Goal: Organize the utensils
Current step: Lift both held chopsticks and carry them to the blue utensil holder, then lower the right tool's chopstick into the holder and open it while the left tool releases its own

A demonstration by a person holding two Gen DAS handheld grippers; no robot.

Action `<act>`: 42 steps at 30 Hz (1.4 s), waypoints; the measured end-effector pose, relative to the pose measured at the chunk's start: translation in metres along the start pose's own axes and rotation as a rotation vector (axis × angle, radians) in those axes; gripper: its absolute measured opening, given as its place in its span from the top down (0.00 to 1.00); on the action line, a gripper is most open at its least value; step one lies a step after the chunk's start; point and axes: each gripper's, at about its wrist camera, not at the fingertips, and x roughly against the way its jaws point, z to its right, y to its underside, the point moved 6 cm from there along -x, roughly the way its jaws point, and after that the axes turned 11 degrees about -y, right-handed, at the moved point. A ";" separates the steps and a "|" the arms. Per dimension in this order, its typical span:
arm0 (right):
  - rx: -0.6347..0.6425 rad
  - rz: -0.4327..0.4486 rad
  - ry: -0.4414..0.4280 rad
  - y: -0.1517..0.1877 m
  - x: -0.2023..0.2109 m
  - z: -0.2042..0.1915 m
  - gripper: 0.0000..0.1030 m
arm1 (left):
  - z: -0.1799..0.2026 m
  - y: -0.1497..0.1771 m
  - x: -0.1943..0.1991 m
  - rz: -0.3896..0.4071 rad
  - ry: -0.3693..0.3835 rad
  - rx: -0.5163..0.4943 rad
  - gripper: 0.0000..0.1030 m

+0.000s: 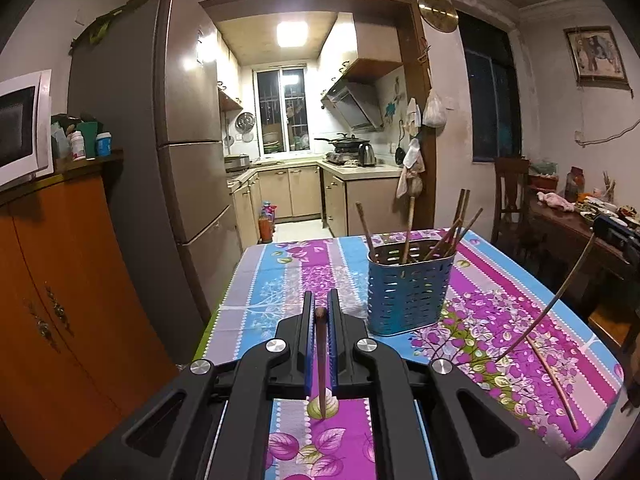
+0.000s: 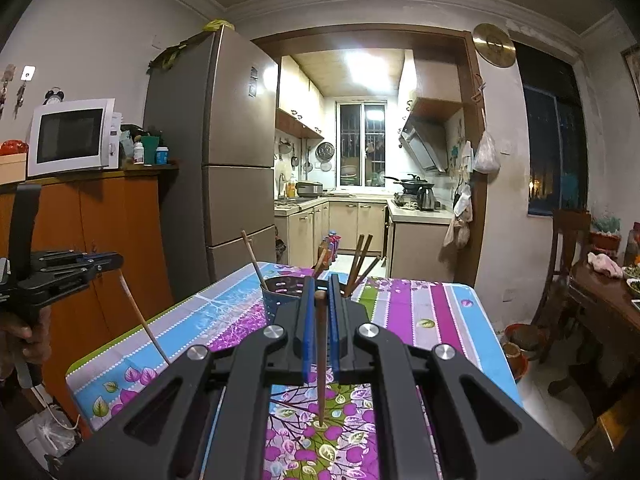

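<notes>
From the left wrist: the left gripper (image 1: 320, 312) clamps an upright chopstick (image 1: 321, 364); the blue utensil holder (image 1: 408, 288) stands ahead-right, mid-table.

From the right wrist: the right gripper (image 2: 320, 300) pinches its own chopstick (image 2: 321, 356) vertically, holder directly ahead, nearer this hand.

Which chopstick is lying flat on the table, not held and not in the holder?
The loose chopstick on the tablecloth right of the blue holder. Others stand in the holder or are clamped in the left tongs and right tongs.
</notes>
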 end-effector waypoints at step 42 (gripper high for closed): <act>0.018 0.166 0.047 -0.153 -0.089 0.039 0.95 | 0.036 -0.158 -0.057 0.140 0.082 0.063 0.93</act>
